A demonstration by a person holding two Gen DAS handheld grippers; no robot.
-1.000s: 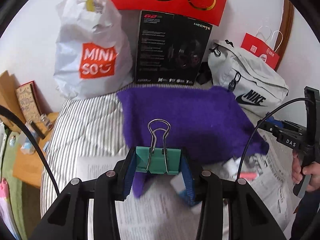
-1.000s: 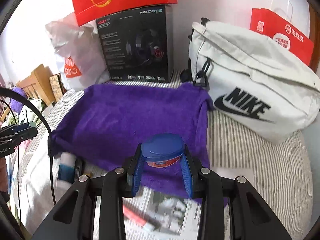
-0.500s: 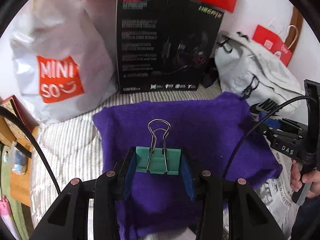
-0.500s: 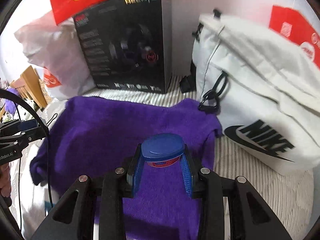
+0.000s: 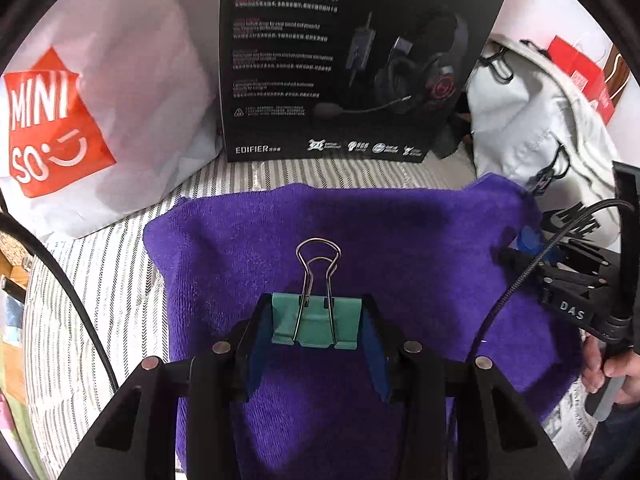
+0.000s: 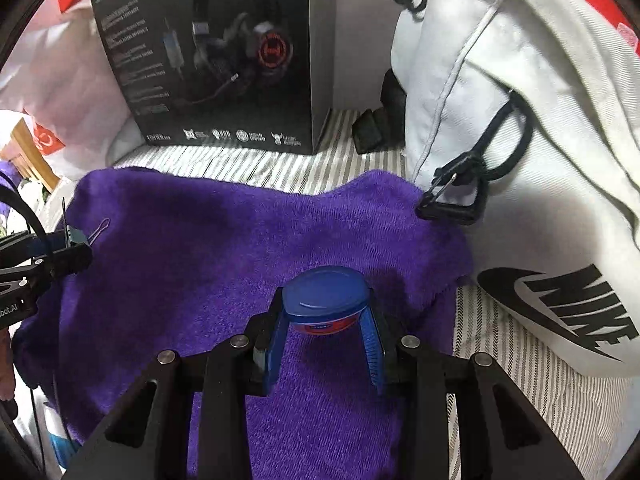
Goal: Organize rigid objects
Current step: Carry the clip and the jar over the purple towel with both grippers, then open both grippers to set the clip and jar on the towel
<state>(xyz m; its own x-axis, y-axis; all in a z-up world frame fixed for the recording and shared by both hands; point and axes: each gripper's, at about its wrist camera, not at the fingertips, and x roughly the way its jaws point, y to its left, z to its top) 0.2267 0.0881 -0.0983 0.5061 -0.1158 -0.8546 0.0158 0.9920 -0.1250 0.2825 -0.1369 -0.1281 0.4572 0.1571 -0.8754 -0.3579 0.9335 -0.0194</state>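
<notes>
My left gripper (image 5: 316,322) is shut on a green binder clip (image 5: 316,320) with its wire handles pointing forward, held low over the purple towel (image 5: 400,240). My right gripper (image 6: 326,314) is shut on a small jar with a blue lid (image 6: 325,294), held low over the right part of the same towel (image 6: 200,260). In the left wrist view the right gripper (image 5: 532,248) shows at the right edge. In the right wrist view the left gripper (image 6: 76,240) with the clip shows at the left edge.
A black headset box (image 5: 344,60) stands behind the towel. A white Miniso bag (image 5: 80,120) lies at the left, a white Nike bag (image 6: 540,160) at the right. The striped bedcover (image 5: 88,288) surrounds the towel. Newspaper (image 5: 568,420) lies at the near right.
Both grippers have moved forward over the purple towel, towards the box and the bags, still holding the clip and the jar. The newspaper has dropped out of the middle of view.
</notes>
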